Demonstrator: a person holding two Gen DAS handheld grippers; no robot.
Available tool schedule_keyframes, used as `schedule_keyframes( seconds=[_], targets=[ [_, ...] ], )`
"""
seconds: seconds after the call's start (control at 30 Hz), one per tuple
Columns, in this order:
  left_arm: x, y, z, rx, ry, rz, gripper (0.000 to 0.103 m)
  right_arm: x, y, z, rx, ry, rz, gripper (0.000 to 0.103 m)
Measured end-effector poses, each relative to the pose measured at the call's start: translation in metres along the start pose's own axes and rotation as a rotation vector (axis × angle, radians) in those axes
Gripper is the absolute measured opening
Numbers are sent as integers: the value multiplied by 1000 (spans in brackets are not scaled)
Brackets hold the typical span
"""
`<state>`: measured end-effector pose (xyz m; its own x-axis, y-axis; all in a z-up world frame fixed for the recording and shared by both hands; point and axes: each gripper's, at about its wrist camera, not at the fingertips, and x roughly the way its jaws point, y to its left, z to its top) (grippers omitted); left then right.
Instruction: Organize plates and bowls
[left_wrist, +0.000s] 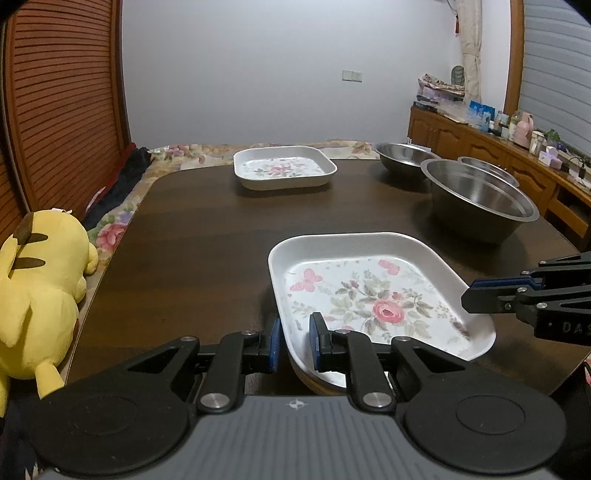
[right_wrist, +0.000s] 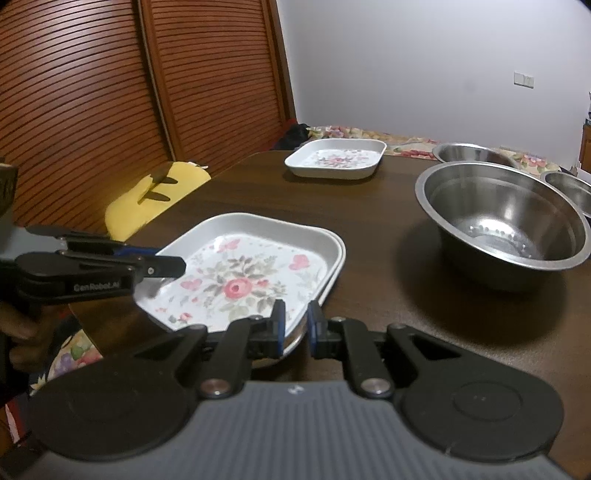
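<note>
A white square plate with a rose print (left_wrist: 369, 295) (right_wrist: 240, 280) is at the near edge of the dark wooden table (left_wrist: 207, 240) (right_wrist: 369, 206). My left gripper (left_wrist: 295, 343) (right_wrist: 181, 266) is shut on its left rim. My right gripper (right_wrist: 295, 326) (left_wrist: 467, 297) is shut on the opposite rim. A second rim shows just under this plate on its far side. A matching plate (left_wrist: 284, 168) (right_wrist: 336, 160) sits at the table's far side. A large steel bowl (left_wrist: 480, 199) (right_wrist: 502, 218) stands to the right, with two smaller steel bowls (left_wrist: 402, 157) (right_wrist: 465, 153) behind it.
A yellow plush toy (left_wrist: 40, 288) (right_wrist: 155, 199) lies off the table's left edge on a floral cloth. Slatted wooden doors (right_wrist: 92, 110) rise behind it. A cluttered wooden sideboard (left_wrist: 498, 147) runs along the right wall.
</note>
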<state>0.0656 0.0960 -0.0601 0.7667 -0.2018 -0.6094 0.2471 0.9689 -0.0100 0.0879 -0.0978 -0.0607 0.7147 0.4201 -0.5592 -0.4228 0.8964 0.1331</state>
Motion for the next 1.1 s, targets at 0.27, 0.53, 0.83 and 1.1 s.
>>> schedule_keyframes(
  seconds=[0.27, 0.53, 0.83, 1.1],
  targets=[
    [-1, 1, 0, -13, -12, 2, 18, 0, 0, -2, 5, -10, 2, 14],
    [-13, 3, 5, -23, -57, 15, 32, -15, 4, 6, -9, -67, 5, 14],
    [-28, 16, 17, -46, -139, 110, 103, -20, 7, 21, -13, -108, 12, 14],
    [-29, 31, 24, -101, -159, 157, 103, -20, 5, 25, 7, -131, -12, 55]
  ],
)
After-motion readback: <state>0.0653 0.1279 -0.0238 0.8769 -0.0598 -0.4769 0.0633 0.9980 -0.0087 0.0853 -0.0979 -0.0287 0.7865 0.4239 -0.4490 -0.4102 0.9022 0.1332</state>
